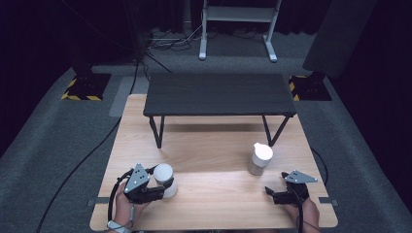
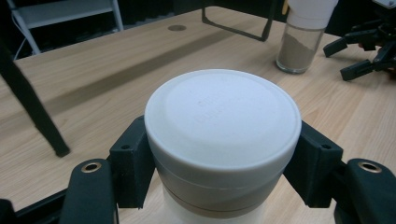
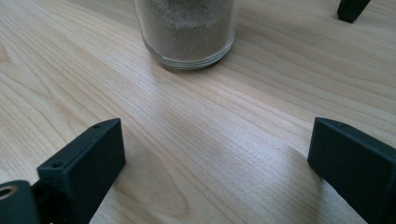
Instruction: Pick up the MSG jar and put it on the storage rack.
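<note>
A jar with a white lid [image 1: 164,177] stands at the front left of the wooden table [image 1: 218,199]. My left gripper [image 1: 164,188] is shut on it, and in the left gripper view both black pads press the jar [image 2: 223,121] just under its lid. A second white-lidded glass jar [image 1: 260,158] holding sandy powder stands to the right. My right gripper [image 1: 275,184] rests on the table just in front of it, jaws wide open. In the right gripper view the glass jar [image 3: 187,32] sits beyond the open gripper [image 3: 215,158], apart from both jaws.
A low black shelf on thin metal legs [image 1: 218,94] stands across the back half of the table. One of its legs [image 2: 32,112] is close to the left gripper. Bare wood lies between the two jars. Grey carpet and cables surround the table.
</note>
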